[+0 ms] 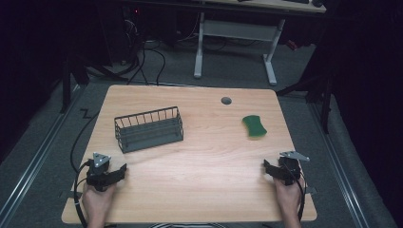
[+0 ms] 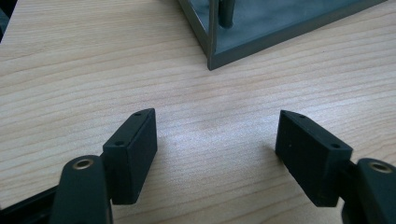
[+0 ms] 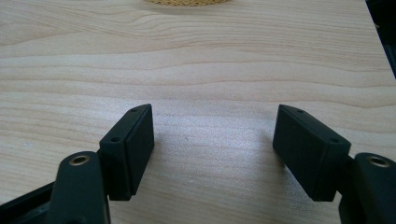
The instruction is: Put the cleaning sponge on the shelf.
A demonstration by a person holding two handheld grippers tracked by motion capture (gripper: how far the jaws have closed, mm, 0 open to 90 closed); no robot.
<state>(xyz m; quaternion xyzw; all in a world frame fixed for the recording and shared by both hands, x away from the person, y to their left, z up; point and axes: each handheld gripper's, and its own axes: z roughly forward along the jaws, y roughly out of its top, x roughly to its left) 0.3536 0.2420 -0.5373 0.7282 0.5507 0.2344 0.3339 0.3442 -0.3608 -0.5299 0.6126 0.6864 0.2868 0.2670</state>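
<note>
Both your left gripper [image 1: 124, 168] and right gripper [image 1: 266, 166] are wide open, holding nothing; grab the green sponge [image 1: 254, 127] crooked and it may slip beside the wire basket [image 1: 148, 128]

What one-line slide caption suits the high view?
Two open hand-held grippers, left and right, rest near the table's front edge, facing a wire basket and green sponge.

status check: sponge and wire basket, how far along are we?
Nothing looks done. The green sponge lies on the bare table at the right, apart from the empty wire basket on the left. In hand: nothing; the left gripper and right gripper rest near the front edge, jaws open on bare wood. Probably left: grasp the sponge, carry it over, drop it in the basket.
</note>
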